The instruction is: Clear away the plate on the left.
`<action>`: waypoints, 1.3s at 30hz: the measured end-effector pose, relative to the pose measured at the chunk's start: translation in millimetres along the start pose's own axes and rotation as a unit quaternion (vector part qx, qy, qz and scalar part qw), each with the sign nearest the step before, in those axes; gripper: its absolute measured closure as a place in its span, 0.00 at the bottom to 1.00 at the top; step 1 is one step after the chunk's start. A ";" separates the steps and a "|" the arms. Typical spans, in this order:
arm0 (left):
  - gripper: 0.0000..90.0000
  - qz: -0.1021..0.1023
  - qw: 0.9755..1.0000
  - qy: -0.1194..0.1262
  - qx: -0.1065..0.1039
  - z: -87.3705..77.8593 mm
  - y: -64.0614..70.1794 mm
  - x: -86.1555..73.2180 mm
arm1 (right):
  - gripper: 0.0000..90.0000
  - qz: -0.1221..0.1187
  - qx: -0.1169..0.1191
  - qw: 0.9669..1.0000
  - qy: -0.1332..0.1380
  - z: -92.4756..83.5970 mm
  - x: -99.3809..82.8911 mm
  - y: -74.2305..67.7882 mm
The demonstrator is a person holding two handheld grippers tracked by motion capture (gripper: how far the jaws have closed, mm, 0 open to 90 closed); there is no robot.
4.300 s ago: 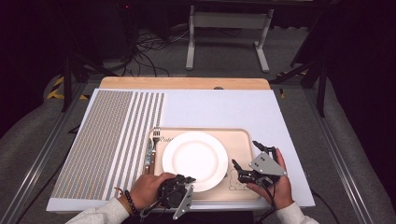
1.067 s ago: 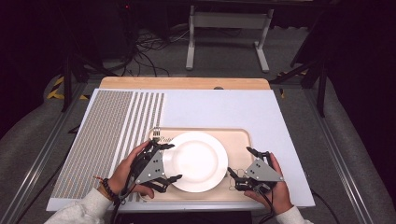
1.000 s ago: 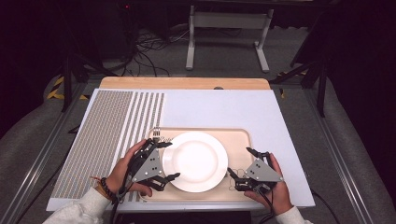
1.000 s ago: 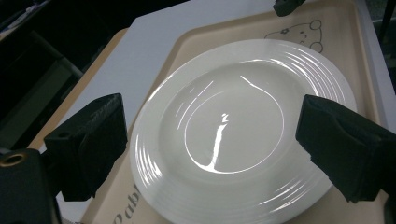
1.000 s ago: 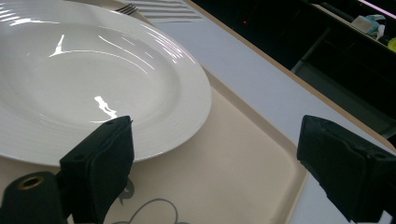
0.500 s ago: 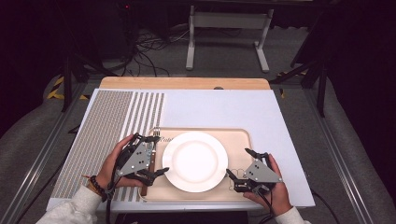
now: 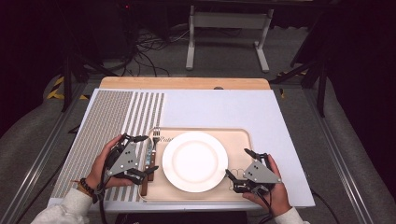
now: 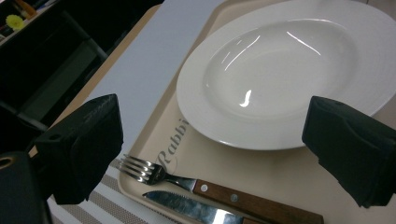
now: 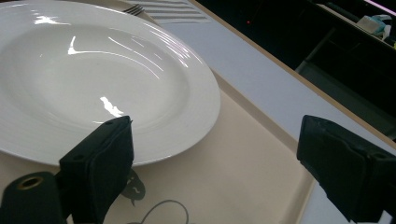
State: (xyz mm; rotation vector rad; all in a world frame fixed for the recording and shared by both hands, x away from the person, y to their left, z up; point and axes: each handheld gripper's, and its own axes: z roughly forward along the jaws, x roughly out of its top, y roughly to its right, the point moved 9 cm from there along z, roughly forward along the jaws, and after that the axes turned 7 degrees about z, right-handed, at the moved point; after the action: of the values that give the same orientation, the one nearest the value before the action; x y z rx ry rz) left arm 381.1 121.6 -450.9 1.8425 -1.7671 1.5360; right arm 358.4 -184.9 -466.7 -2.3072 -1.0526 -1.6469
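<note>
While both stand spread, the left tool (image 7: 145, 154) straddles fork (image 8: 154, 171) and knife (image 8: 187, 207) — the right tool (image 7: 242, 164) hovers beside the plate (image 7: 194, 161).

The plate (image 8: 285, 79) is glossy white ceramic. The fork (image 8: 196, 184) is shiny metal with a wooden handle. The tray (image 9: 243, 177) looks like matt beige plastic.

Overhead light falls evenly on the tabletop (image 7: 224, 107), while the room behind sinks into near black. The white plate (image 8: 280, 74) carries bright streaks of glare in both gripper views. The high view is soft and grainy; the near black jaws blur slightly.
</note>
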 end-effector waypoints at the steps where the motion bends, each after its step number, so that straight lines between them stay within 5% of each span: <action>1: 0.07 0.000 1.000 0.000 0.000 0.0 0.0 0.0 | 0.13 0.000 0.000 1.000 0.000 0.0 0.0 0.0; 11: 0.08 0.002 1.000 -0.020 0.006 -7.3 -0.9 -18.5 | 0.13 0.001 -0.005 1.000 -0.004 -1.0 -2.8 0.9; 33: 0.07 -0.071 0.996 -0.033 0.036 -32.0 1.2 -67.0 | 0.13 0.006 -0.010 1.000 -0.013 1.9 -8.6 3.4; 39: 0.07 -0.074 0.996 -0.040 0.043 -37.4 6.5 -72.1 | 0.13 0.006 -0.011 1.000 -0.013 2.2 -9.5 4.0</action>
State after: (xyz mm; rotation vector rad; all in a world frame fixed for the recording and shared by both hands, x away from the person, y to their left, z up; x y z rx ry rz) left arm 372.0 192.8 -489.6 2.0515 -1.5778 1.5253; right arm 361.0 -191.3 -474.6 -2.3496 -1.0306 -1.6363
